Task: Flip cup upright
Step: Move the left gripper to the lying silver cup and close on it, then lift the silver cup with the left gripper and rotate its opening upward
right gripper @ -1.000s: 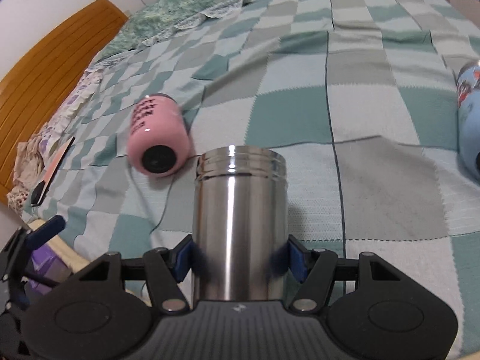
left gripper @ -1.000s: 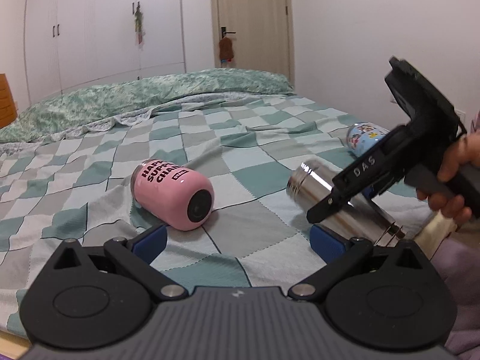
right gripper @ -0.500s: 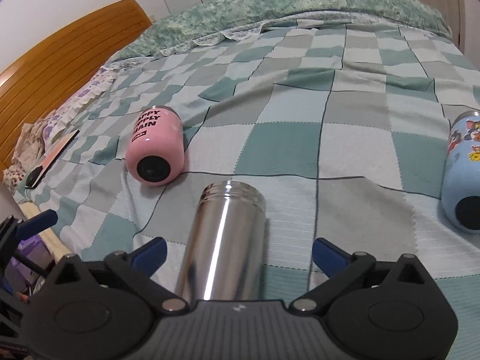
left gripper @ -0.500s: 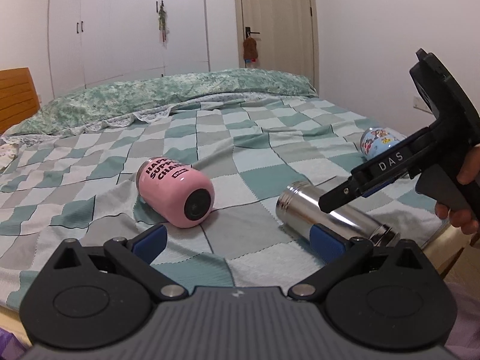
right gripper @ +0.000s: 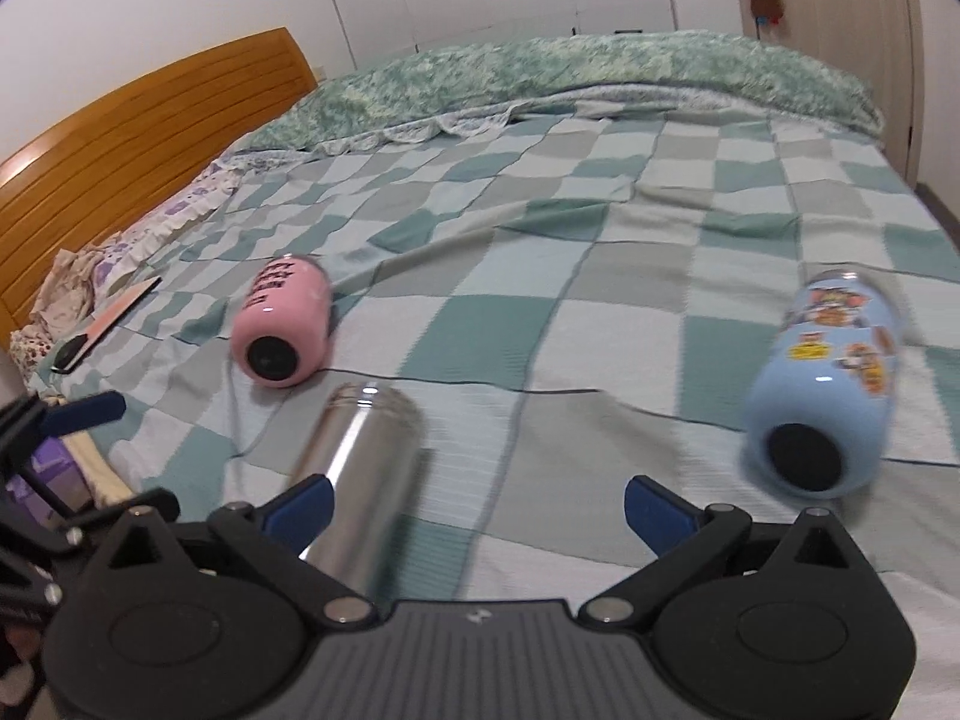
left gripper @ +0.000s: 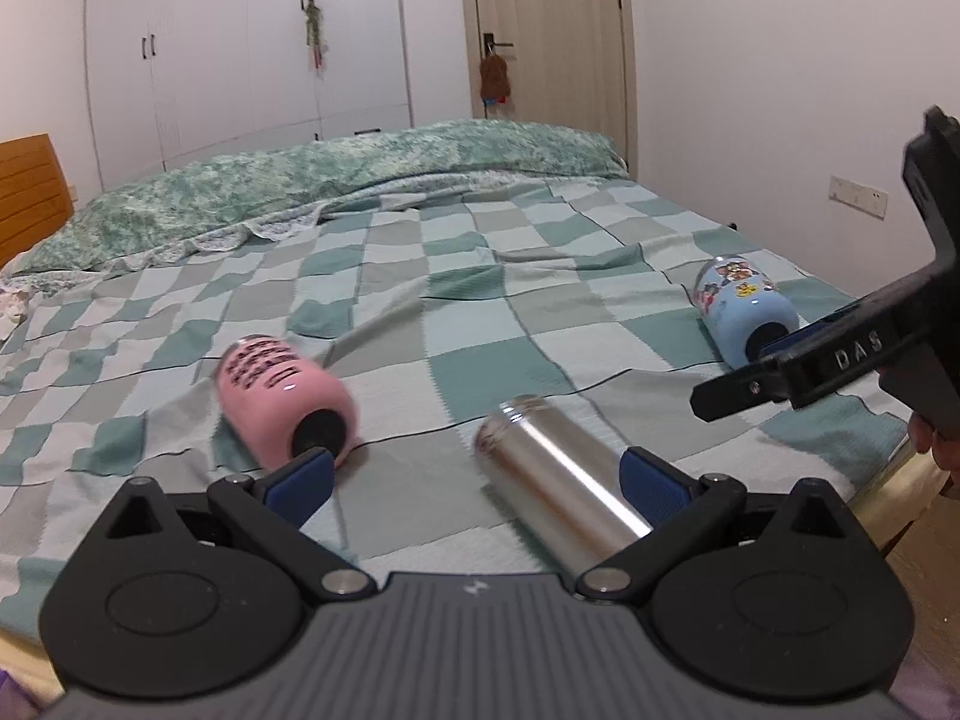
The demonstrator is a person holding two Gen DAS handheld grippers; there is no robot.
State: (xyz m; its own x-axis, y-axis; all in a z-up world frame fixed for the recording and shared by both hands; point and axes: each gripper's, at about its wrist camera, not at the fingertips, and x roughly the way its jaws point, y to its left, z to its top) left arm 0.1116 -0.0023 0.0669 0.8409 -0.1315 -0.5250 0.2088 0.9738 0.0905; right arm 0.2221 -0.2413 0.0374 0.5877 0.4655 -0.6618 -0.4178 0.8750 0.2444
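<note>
Three cups lie on their sides on the checked bedspread. A steel cup (left gripper: 558,480) (right gripper: 360,468) lies nearest the front edge. A pink cup (left gripper: 282,399) (right gripper: 282,324) with black lettering lies to its left. A pale blue cartoon cup (left gripper: 744,309) (right gripper: 822,390) lies to the right. My left gripper (left gripper: 474,480) is open and empty, above the bed's front edge, with the steel cup by its right finger. My right gripper (right gripper: 474,510) is open and empty, with the steel cup by its left finger; it also shows at the right of the left wrist view (left gripper: 840,360).
A green patterned duvet (left gripper: 336,192) is bunched along the far side of the bed. A wooden headboard (right gripper: 138,120) stands at the left, with a flat pink object (right gripper: 108,324) and crumpled cloth near it. Wardrobe doors and a room door are behind.
My right gripper opened, let go of the steel cup and drew back to the right. The steel cup now lies on the bed. Both cameras have pulled back and tilted up.
</note>
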